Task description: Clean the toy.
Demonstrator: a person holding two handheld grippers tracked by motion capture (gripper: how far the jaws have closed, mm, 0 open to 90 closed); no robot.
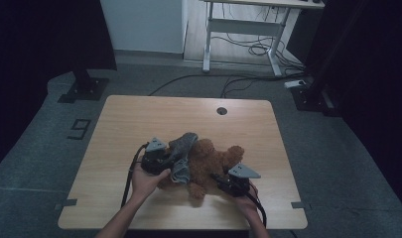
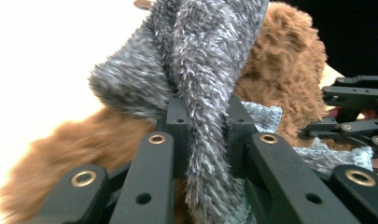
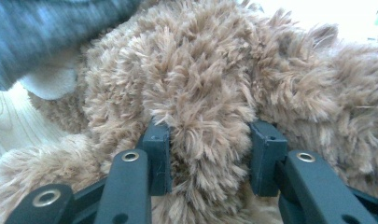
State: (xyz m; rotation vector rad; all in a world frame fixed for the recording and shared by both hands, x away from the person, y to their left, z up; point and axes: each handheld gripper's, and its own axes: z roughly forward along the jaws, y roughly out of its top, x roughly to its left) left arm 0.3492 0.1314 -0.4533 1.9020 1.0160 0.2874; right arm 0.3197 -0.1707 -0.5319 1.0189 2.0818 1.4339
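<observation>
A brown plush teddy bear (image 1: 211,163) lies on the wooden table (image 1: 139,119), with a fuzzy grey knitted garment (image 1: 182,148) draped over its left side. My left gripper (image 1: 161,159) sits at the bear's left, shut on a fold of the grey garment (image 2: 205,93), which is pinched between the black jaws with the bear's brown fur (image 2: 289,70) behind. My right gripper (image 1: 227,184) is at the bear's lower right, shut on a thick tuft of the bear's fur (image 3: 205,121). A patch of the grey garment (image 3: 46,32) shows at the upper left of the right gripper view.
A round cable hole (image 1: 222,110) sits near the table's far edge. Beyond the table stand a white desk frame (image 1: 248,29) with cables on the floor and black stands at both sides. My other gripper's black jaws (image 2: 354,107) show at the right of the left gripper view.
</observation>
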